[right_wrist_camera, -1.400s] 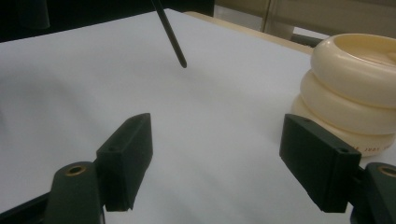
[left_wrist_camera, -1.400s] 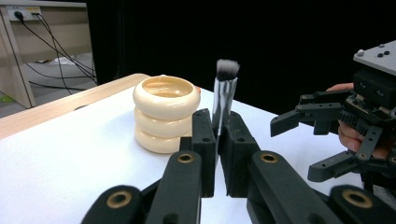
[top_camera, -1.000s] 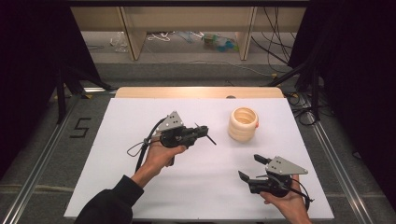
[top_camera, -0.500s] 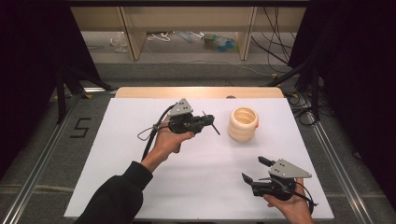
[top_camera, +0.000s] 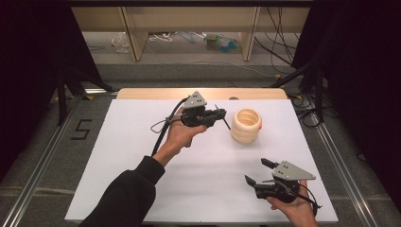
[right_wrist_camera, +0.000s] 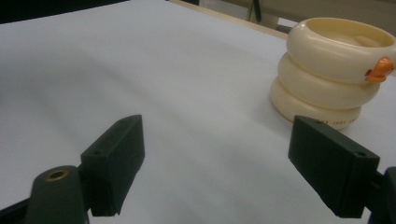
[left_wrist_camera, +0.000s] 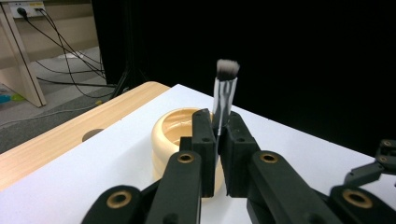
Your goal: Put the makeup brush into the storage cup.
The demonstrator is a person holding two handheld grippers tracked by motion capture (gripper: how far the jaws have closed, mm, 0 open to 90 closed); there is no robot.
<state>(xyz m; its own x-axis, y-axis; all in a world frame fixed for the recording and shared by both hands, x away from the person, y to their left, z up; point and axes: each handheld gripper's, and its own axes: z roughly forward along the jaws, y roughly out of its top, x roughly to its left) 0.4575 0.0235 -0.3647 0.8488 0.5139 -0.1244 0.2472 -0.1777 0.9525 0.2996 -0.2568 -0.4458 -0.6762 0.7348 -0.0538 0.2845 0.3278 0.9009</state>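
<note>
White tabletop — bare margins around cup

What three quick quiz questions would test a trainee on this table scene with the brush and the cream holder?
1. True or false: the left hand-held gripper is shut on the brush.
2. Which way does the brush's bristle end point in the left gripper view? A) up, away from the jaws B) down into the holder C) flat on the table
3. Fill in: the right hand-held gripper has its jaws ____.

Key
1. True: the brush handle is pinched between its jaws.
2. A: the bristles stand above the jaws, with the cream ringed holder behind them on the white table.
3. Open, with nothing between them.
</note>
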